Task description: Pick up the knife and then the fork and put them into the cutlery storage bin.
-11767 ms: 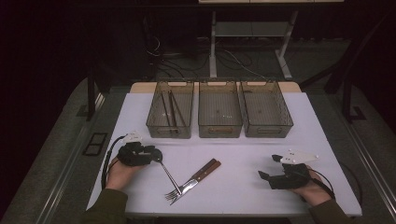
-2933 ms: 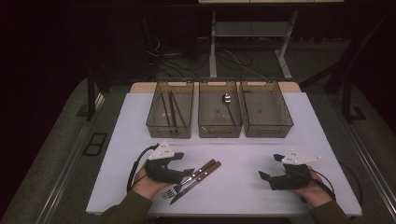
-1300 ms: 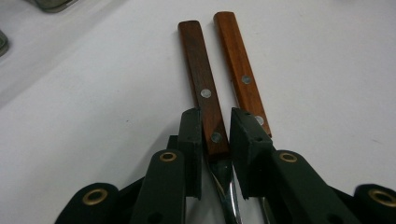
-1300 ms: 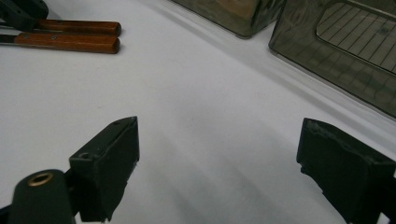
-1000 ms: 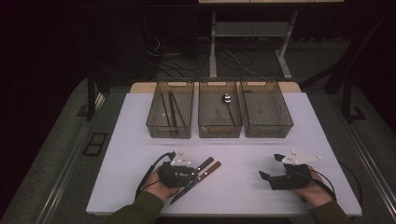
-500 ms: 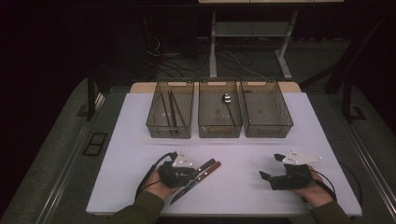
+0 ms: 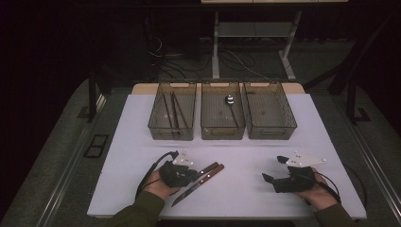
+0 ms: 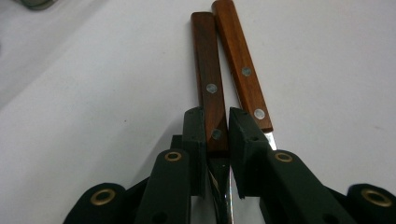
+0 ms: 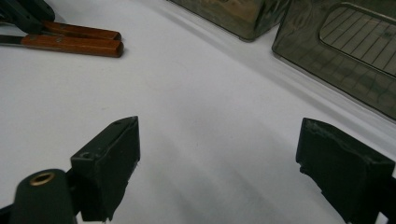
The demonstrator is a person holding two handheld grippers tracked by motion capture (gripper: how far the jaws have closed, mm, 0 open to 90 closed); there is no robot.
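Two wooden-handled pieces lie side by side on the white table (image 7: 246, 198): a fork with a dark handle (image 8: 208, 70) and a knife (image 7: 189, 191) with a lighter handle (image 8: 243, 60). My left gripper (image 7: 191, 176) lies low over them. Its jaws (image 8: 217, 116) have just been closing, and both pads now press the lower end of the fork's handle. The fork's tines are hidden under the hand. My right gripper (image 7: 274, 169) rests at the front right, open (image 9: 219, 128) with bare table between its pads. Both handles (image 9: 70, 44) lie far off at the right gripper view's upper left.
Three clear bins stand in a row at the back. The left bin (image 7: 171, 133) holds several thin utensils, the middle bin (image 7: 222, 133) holds a spoon (image 7: 230, 100), and the right bin (image 7: 272, 133) has nothing in it. The table's front edge is close to both hands.
Since the oldest frame a spoon has come to lie in the middle bin. My left gripper has moved right along the cutlery to the handles and narrowed on the fork's handle. The right gripper has stayed put.
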